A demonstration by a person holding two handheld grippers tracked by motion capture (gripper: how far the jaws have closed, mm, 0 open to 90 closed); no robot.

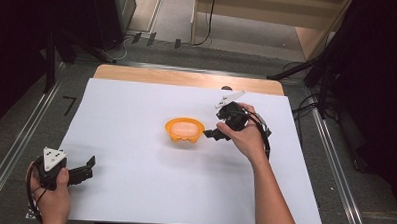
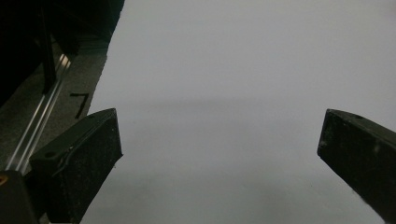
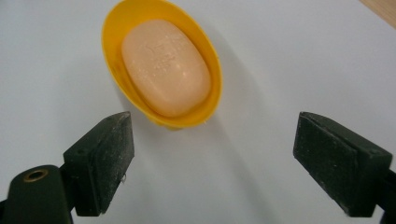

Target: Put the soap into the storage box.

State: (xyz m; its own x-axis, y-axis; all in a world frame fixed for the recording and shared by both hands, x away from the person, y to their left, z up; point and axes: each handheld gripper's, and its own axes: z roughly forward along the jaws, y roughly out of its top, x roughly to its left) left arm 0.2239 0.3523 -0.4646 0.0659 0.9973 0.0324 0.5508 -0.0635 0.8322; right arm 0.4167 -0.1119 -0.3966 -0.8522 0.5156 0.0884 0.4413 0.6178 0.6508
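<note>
- The dish [image 1: 185,130] is sitting mid-sheet [image 1: 135,140], with the soap [image 1: 185,127] lying flat inside it.
- The right gripper [image 1: 211,134] is hovering just beside the dish's right rim, jaws spread with nothing between them; in the right gripper view the dish [image 3: 211,70] is lying just ahead of the tips, not touching.
- The left gripper [image 1: 87,169] is parking near the sheet's bottom-left corner, well apart from the dish, jaws gaping wide too; its own view is looking at bare sheet [image 2: 233,70].
- Handling guess: the dish is looking like thin light plastic, so it's probably sliding easily. The soap [image 3: 166,65] is looking firm, maybe slick.
- I'd be pinching the dish's rim wall at the narrow end, or the soap across its short sides.
- The right gripper view is giving the speckly soap surface and the rim gap. The high view is giving the layout: the wooden table [image 1: 187,77] edge and both hands.
</note>
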